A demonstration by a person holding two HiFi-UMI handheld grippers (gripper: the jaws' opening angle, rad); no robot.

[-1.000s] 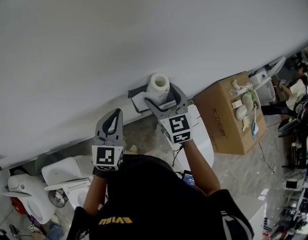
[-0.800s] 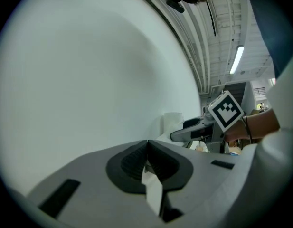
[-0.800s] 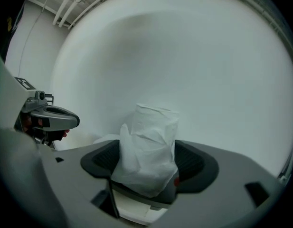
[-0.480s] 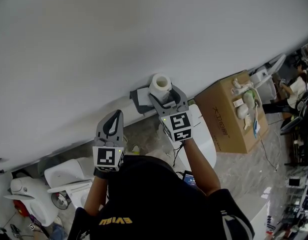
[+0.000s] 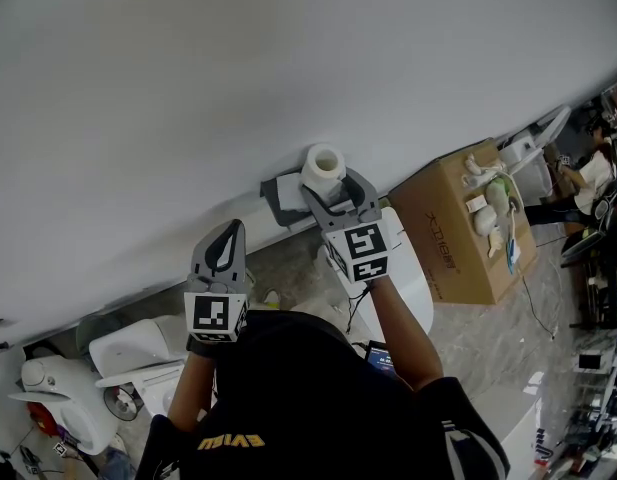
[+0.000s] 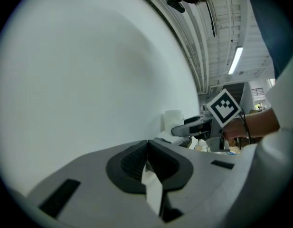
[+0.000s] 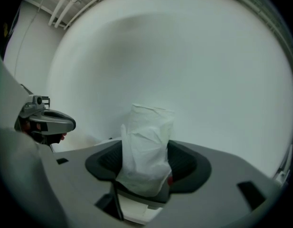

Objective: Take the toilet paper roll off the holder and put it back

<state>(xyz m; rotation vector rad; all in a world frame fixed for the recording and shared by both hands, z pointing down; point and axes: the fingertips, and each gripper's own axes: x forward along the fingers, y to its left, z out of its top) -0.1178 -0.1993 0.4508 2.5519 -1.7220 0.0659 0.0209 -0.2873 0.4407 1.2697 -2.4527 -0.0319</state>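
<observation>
The right tool (image 5: 333, 190) has its 2 jaws at a middling width, pads pressing both sides of the toilet paper roll (image 7: 147, 146), which stands upright between them. The roll sits at the grey holder (image 5: 280, 196) fixed to the white wall (image 5: 238, 88). The left tool (image 6: 147, 146), jaws together and empty, hangs apart from it, further left along the wall.

Soft, even indoor light fills every view; the white wall (image 5: 288, 78) grades gently to grey, without hard shadows. A ceiling strip light (image 6: 235, 60) glares at the left gripper view's upper right. Both gripper views bend fisheye-fashion, corners black; the toilet paper roll (image 7: 147, 146) looks crisp, frame edges blurred.
</observation>
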